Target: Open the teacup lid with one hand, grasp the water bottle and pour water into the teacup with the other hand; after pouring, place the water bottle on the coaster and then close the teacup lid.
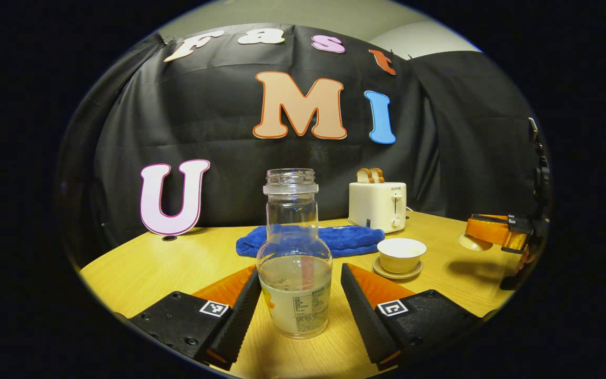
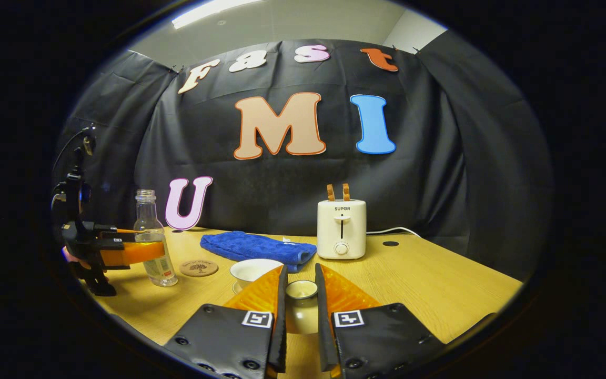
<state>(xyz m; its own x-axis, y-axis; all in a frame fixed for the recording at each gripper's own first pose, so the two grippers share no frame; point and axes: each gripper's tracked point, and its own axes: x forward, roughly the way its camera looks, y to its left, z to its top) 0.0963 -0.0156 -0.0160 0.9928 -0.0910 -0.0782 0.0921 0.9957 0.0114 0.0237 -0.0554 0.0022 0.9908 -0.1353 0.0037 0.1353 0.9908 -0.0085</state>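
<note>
Blue towel [image 2: 256,247] beside white toaster [image 2: 341,229], two toast slices [image 1: 370,175] up

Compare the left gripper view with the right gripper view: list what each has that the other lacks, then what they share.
Left gripper view: the bottle close up, its water line plain, standing between the open left claw's fingers.
Right gripper view: the coaster, the toaster's cable, and the lid pinched close up in the right claw.
Both: bottle, cup, towel, toaster, table.

Table [image 1: 140,273]; bottle [image 1: 294,273], towel [image 1: 345,238], toaster [image 1: 377,206].
</note>
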